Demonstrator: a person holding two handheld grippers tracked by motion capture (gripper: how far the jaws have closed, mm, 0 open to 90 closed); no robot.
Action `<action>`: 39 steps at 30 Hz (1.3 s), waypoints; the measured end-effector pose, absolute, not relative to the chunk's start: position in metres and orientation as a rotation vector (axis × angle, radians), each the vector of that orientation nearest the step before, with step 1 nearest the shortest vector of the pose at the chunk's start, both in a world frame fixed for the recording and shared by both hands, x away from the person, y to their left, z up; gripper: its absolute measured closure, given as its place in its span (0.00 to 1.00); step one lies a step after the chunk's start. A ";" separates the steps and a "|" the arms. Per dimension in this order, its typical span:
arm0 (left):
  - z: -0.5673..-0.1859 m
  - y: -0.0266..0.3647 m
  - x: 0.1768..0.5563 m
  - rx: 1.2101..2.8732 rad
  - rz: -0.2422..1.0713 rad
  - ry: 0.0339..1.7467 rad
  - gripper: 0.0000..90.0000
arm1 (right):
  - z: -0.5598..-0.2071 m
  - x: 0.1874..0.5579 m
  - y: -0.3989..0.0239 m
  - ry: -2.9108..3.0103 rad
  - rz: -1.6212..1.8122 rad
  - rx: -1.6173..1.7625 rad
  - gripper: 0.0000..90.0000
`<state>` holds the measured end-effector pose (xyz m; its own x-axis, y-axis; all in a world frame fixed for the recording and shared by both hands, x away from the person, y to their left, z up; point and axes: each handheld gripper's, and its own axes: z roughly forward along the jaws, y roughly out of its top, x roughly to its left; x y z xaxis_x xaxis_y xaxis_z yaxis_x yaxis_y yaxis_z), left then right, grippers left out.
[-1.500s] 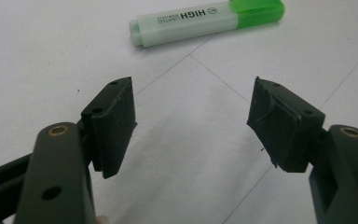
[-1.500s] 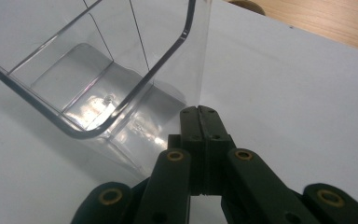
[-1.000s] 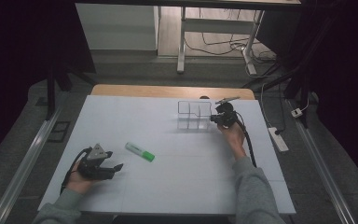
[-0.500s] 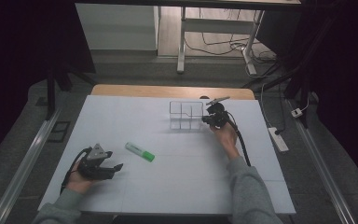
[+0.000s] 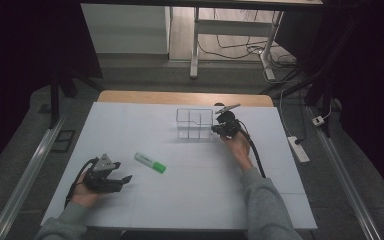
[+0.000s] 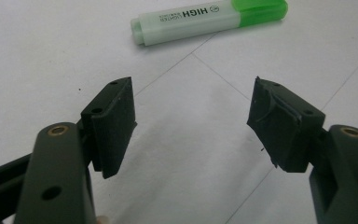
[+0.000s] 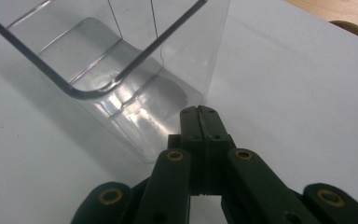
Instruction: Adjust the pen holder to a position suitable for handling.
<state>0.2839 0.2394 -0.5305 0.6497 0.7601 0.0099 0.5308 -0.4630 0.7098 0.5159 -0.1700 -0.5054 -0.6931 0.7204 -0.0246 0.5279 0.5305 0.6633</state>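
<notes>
While both hands rest on it, the big white table top (image 5: 190, 200) is the widest thing to see, and every place below is told from the clear plastic box (image 5: 195, 123) that stands on it. A strip of brown wood (image 5: 130, 96) shows at the table's edge beyond the box.

That box is see-through, with thin walls inside that split it into small parts. It sits toward the far side of the white top, a bit right of the middle.

Just beside the box, on its right, is the right hand (image 5: 238, 145) with the right gripper (image 5: 214, 130). The tip of this gripper is at the box's right wall, close to the bottom corner. In the right gripper view, its two black jaws are pressed flat together with nothing between them, and the tip (image 7: 200, 110) looks as if it touches the clear wall (image 7: 140, 116), but I cannot be sure.

Well apart from the box, down at the near left, the left hand (image 5: 82, 192) holds the left gripper (image 5: 125, 178) low over the table. Its jaws are spread wide with nothing between them (image 6: 191, 126).

Between the box and that left gripper lies the green highlighter pen (image 5: 150, 163). It is flat on the white top, nearer to the left gripper than to the box. Its body is pale and its cap (image 6: 258, 10) is bright green, and it touches neither gripper.
</notes>
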 end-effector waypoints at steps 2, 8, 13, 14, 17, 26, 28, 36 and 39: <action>-0.531 0.240 0.284 2.176 0.427 1.001 0.35 | -0.506 0.516 -0.170 2.478 0.924 1.042 1.00; -0.531 0.239 0.285 2.178 0.426 1.001 0.35 | -0.506 0.515 -0.168 2.486 0.928 1.034 1.00; -0.531 0.240 0.285 2.175 0.425 1.002 0.35 | -0.503 0.512 -0.170 2.474 0.933 1.028 1.00; -0.531 0.241 0.285 2.171 0.426 1.004 0.35 | -0.501 0.510 -0.171 2.467 0.937 1.026 1.00; -0.531 0.242 0.285 2.167 0.424 1.006 0.35 | -0.497 0.503 -0.177 2.453 0.952 1.030 1.00; -0.532 0.240 0.285 2.177 0.424 1.002 0.35 | -0.486 0.467 -0.200 2.455 0.979 1.027 1.00; -0.532 0.240 0.285 2.177 0.423 1.004 0.35 | -0.485 0.456 -0.205 2.459 0.983 1.016 1.00; -0.532 0.240 0.286 2.176 0.425 1.008 0.35 | -0.489 0.417 -0.227 2.479 1.007 0.999 0.99; -0.532 0.241 0.287 2.175 0.424 1.010 0.35 | -0.489 0.404 -0.235 2.478 1.043 0.994 0.88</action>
